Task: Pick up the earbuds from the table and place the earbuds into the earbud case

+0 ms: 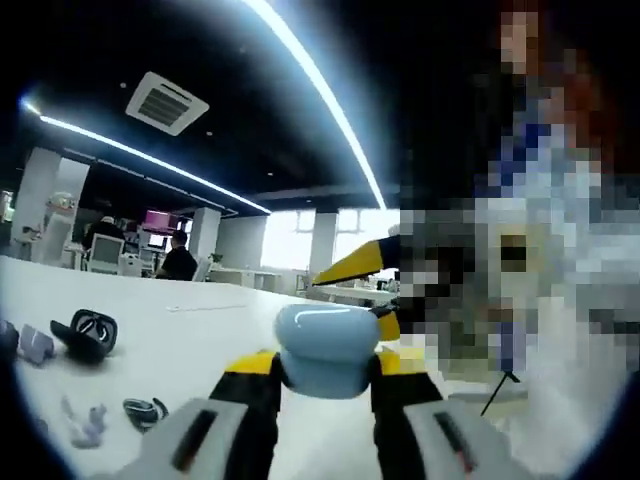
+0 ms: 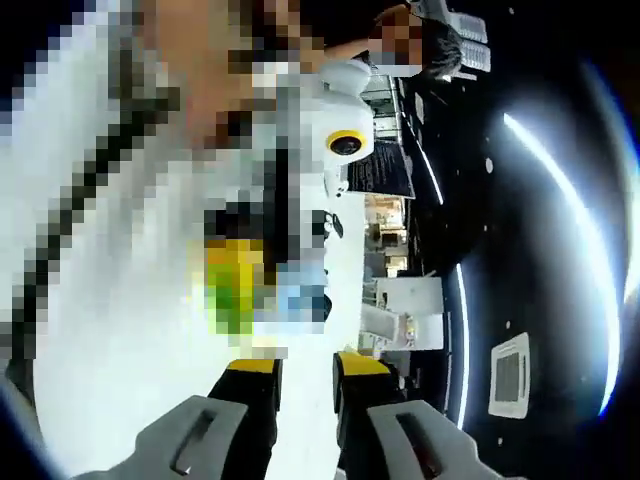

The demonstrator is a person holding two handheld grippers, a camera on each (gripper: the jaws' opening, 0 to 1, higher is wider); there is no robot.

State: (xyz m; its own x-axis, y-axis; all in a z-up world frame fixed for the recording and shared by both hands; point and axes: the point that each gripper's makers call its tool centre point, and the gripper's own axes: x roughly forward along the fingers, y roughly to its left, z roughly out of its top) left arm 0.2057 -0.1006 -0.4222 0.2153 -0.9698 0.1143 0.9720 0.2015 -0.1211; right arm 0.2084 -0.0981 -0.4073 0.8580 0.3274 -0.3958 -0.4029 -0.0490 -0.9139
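One rounded glossy pale-blue earbud case (image 1: 327,350), pinched by left gripper (image 1: 325,385)

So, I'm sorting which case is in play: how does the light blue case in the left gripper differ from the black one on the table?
The light blue case is shut and held off the table between the left gripper jaws; the black case lies on the white table with its lid open. The blue one looks much larger, though it sits far closer to the camera. Both are rounded.
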